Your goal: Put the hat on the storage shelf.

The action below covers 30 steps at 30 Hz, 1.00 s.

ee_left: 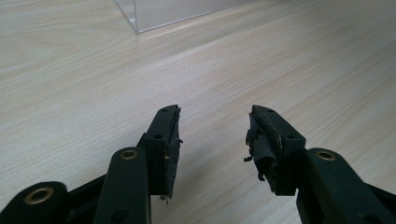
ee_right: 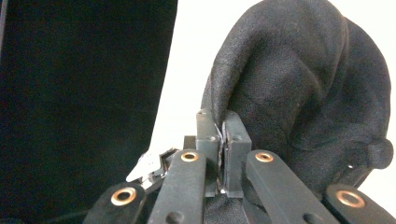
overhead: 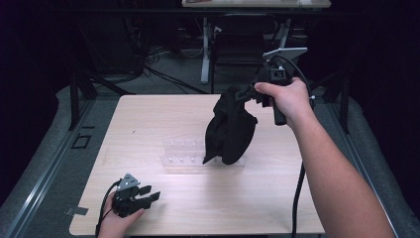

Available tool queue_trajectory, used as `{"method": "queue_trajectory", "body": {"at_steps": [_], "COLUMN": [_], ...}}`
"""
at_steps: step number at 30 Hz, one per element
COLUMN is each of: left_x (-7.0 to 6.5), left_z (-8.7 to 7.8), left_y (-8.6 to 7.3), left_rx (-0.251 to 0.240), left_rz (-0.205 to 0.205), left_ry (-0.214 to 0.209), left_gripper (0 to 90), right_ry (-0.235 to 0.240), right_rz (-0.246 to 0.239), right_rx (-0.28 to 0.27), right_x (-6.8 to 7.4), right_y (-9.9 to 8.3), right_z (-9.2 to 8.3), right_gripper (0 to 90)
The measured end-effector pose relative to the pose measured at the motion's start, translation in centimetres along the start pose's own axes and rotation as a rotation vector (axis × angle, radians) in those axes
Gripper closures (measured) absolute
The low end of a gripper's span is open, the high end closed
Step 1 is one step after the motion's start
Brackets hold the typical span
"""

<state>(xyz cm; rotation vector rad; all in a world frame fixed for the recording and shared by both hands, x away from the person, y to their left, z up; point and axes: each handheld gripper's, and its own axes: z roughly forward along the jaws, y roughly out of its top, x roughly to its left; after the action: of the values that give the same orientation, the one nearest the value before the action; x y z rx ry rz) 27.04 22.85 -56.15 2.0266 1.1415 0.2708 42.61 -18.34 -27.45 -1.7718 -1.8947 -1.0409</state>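
From the high view: a pale wooden table (overhead: 277,208), a clear plastic rack (overhead: 181,152) near its middle, and a black cloth (overhead: 229,128) dangling above the right end of that rack, lower edge at or just over it, contact not clear. Held up at the far right by the right gripper (overhead: 246,92), gripped in the person's right hand (overhead: 287,98), grey plate on top, cable trailing down toward the near edge. At the near left corner, the left gripper (overhead: 151,192) lying low on the table in the left hand (overhead: 119,220), jaws pointing right, well apart from cloth and rack.

From the right gripper view, closer detail missing from above: jaws of the right gripper (ee_right: 220,125) clenched tight, pads pressed together on a pinched fold of the black cloth (ee_right: 303,93), the rest bulging in rounded folds to the right, bright tabletop behind, darkness at the left.

From the left gripper view: left gripper (ee_left: 213,135) released, jaws standing clearly apart with bare wood grain between them, nothing held, worn pads (ee_left: 261,144) frayed at the edges; a corner of the clear rack (ee_left: 154,14) farther off at the top
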Motion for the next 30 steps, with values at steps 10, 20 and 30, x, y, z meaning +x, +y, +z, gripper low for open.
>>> {"method": "queue_trajectory", "body": {"at_steps": [10, 20, 30], "left_x": [0.0, -0.6, -1.2], "left_z": [0.2, 0.0, -0.5], "left_y": [0.2, 0.8, 2.4], "left_rx": [-0.001, -0.031, -0.079], "left_rz": [-0.005, 0.024, 0.057], "left_ry": [-0.001, -0.008, -0.03], "left_gripper": [53.0, 52.5, 52.9], "right_ry": [-0.005, 0.054, 0.074], "right_rz": [0.0, -0.023, -0.036], "right_rx": [-0.001, 0.0, 0.007], "right_x": [-0.3, 0.4, 0.9], "right_y": [0.6, 0.6, 0.3], "right_z": [1.1, 2.7, 3.6], "right_gripper": [87.9, 87.3, 86.4]}}
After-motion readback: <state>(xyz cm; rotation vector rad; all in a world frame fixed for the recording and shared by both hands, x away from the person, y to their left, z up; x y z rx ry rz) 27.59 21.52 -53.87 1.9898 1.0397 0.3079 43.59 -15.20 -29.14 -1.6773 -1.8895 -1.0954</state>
